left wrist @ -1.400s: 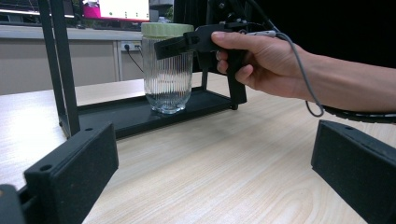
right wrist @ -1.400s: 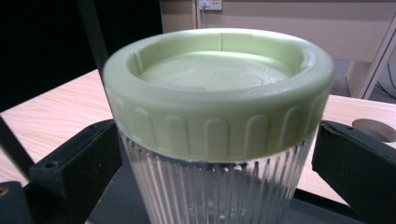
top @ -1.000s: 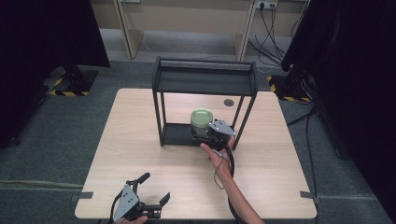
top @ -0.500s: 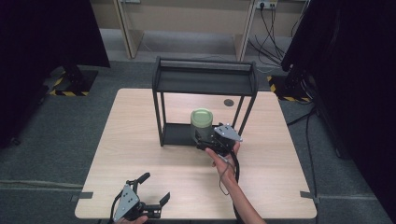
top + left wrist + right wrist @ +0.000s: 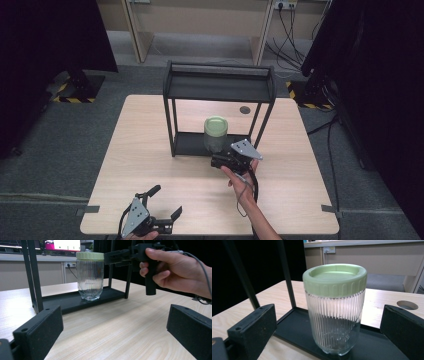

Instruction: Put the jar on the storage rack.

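Table (image 5: 150, 150): a pale wooden top carries the whole scene, with a round cable hole (image 5: 244, 109) near its far edge, behind the rack.
Rack (image 5: 218, 87): a black two-tier metal frame stands at the middle of the table's far half, its open front facing the person, which leaves the lower tray reachable from the near side.
Jar (image 5: 216, 133): a ribbed clear glass jar with a pale green lid stands upright on the rack's lower tray, toward the tray's right end and close to its front lip, so a level approach can straddle it.
Right gripper (image 5: 226, 161): held level just in front of the tray, aimed at the jar; its fingers (image 5: 252, 327) are spread wide on either side of the glass, not touching it, apparently lined up for a grasp.
Left gripper (image 5: 166, 205): rests low at the table's near edge, left of centre, well apart from the rack; its fingers (image 5: 37, 332) are spread with nothing between them, seemingly kept out of the way.
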Available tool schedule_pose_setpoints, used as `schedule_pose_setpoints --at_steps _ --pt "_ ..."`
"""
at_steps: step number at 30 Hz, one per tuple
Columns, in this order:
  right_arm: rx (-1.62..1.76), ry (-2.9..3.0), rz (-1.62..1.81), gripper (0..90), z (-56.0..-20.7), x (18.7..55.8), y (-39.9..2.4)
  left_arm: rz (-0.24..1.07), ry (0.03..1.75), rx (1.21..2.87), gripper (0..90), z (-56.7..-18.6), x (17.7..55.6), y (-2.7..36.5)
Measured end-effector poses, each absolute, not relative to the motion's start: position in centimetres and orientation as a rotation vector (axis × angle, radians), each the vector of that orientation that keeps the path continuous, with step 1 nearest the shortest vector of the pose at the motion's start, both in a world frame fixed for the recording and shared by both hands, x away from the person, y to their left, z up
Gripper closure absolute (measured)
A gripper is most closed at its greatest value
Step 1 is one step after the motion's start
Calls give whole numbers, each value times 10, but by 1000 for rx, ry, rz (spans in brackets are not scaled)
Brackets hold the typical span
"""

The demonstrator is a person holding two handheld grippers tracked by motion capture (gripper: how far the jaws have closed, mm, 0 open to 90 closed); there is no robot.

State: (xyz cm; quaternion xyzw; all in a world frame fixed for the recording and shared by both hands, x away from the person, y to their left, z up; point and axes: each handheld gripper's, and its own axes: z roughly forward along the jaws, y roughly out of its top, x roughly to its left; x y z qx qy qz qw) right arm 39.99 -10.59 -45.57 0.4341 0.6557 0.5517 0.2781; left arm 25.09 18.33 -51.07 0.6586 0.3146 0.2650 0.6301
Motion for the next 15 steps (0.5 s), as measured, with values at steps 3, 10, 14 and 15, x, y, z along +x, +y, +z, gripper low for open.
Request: schedule_pose_setpoints --at_steps 3,10,14,15 --pt "1154 1767 1479 13 -457 394 -108 607 720 1508 0 -511 251 183" --pt "1165 1767 1496 13 -461 384 -114 606 723 1509 0 -511 251 183" --pt "1163 1767 1507 13 -462 381 -115 606 723 1510 0 -511 251 183" --pt "1164 1765 1510 13 -462 380 -115 606 723 1510 0 -511 251 183"
